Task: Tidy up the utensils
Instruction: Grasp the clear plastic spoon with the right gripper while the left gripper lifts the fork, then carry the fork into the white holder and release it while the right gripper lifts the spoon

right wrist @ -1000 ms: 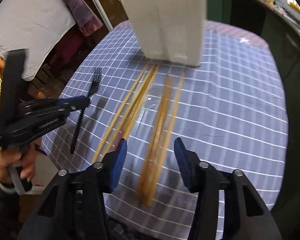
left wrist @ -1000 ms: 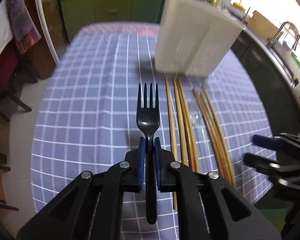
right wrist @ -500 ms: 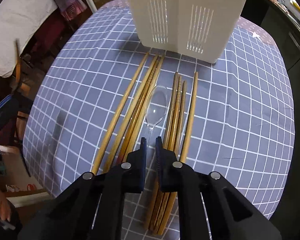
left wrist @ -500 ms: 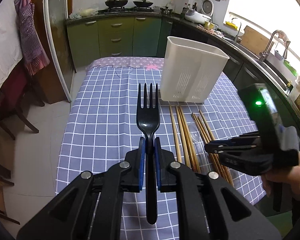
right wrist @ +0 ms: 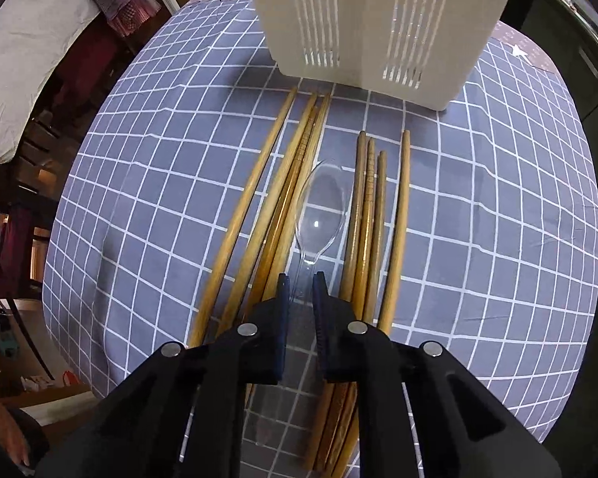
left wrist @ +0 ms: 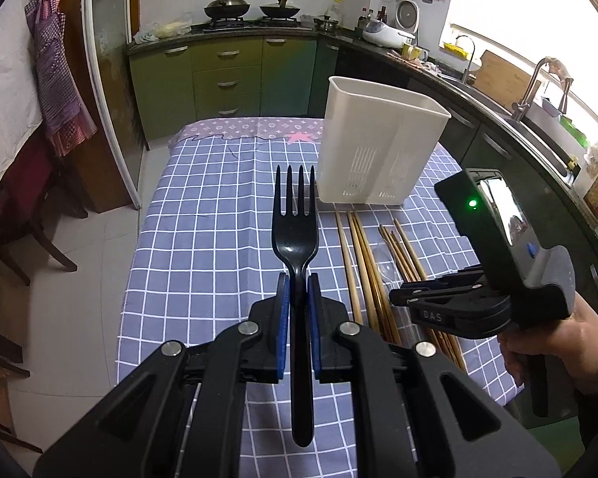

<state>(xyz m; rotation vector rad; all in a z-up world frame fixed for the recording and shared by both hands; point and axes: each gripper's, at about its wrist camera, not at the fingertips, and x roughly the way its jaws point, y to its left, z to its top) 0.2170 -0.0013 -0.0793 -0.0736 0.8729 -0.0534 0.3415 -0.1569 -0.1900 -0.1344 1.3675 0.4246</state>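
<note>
L gripper (left wrist: 297, 279) clamped on black plastic fork (left wrist: 296, 235), tines pointing away, angled down above checked tablecloth (left wrist: 203, 247). R gripper (right wrist: 300, 279) points steeply down; jaws just closing, pads now pinching handle of clear plastic spoon (right wrist: 319, 215), which lies on cloth btwn two chopstick bunches (right wrist: 283, 199), near white utensil holder (right wrist: 378, 20).

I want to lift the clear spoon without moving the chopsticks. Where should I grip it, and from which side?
Grip the clear spoon on its thin handle, coming from above. It lies flat between the two bunches of chopsticks, so only narrow jaws fit there; the bowl is too wide.
</note>
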